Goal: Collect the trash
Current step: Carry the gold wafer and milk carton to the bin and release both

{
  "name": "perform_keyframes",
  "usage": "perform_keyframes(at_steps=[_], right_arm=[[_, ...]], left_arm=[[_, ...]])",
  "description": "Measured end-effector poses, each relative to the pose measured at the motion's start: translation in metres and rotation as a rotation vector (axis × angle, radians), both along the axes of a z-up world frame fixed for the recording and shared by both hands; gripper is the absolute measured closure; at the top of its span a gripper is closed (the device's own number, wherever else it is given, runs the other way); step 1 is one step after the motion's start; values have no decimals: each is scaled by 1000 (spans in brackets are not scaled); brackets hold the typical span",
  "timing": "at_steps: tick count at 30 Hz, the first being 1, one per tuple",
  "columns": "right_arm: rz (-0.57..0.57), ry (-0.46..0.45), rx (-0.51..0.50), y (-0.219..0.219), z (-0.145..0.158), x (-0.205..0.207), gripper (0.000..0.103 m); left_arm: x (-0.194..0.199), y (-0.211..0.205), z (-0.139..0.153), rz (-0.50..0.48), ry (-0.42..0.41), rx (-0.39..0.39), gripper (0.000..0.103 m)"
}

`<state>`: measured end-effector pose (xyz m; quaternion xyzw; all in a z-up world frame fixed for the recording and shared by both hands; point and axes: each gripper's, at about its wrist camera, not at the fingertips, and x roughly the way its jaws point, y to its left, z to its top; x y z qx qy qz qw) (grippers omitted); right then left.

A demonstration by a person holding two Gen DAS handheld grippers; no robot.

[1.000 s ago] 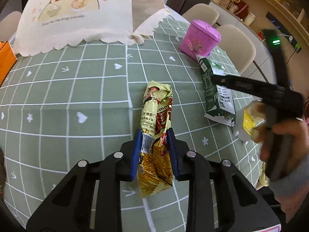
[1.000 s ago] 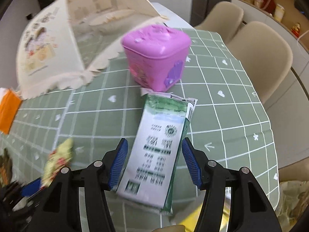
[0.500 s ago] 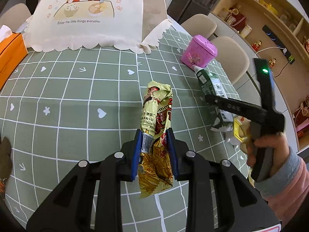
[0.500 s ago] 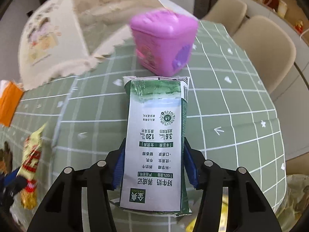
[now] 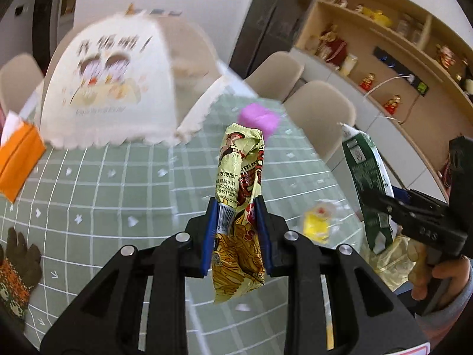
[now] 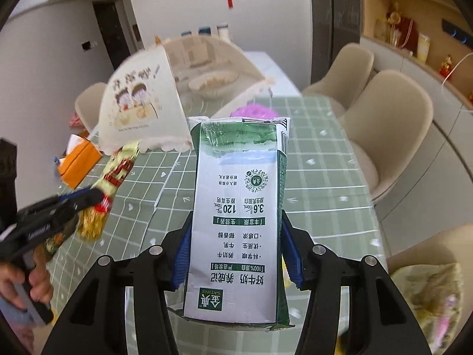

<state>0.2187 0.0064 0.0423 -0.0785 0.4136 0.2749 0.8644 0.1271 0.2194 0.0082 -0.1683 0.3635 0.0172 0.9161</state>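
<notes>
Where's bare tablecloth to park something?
Bare green tablecloth runs between the orange tissue box, the food cover and the pink box. Crowded near the yellow wrapper and plastic bag.

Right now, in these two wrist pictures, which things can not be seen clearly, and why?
- Pink box: right wrist view, mostly hidden behind the milk carton; motion-blurred in the left wrist view.
- Yellow item on the table: left wrist view, too blurred to identify.
- Print on the food cover: left wrist view, smeared by motion.
- Snack wrapper: lower end partly hidden by the left gripper.
</notes>
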Motion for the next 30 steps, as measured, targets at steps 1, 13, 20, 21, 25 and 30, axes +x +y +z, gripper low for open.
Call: perform_keyframes(at_steps=[1,13,20,21,25,30], right_arm=[[0,0,0,0,0,0,53],[-100,-122,-15,-231,51,-69,53],[-163,-148,-43,-337,55,-98,53],[-172,-144,-35,-347,53,-99,53],[-206,-140,-14,-381,46,-98,53],[-299,-141,-9,-423,38,-89,53]], left_arm=[[-1,-12,7,-8,-15,7,79],[-11,-245,40,-173,-97,-9,79],[-14,-358,18,-271,-17,-116,79],[-11,-371,16,-286,-4,-122,79],[3,-409,9,-333,39,-119,79],[35,-442,3,-402,81,-84,79]])
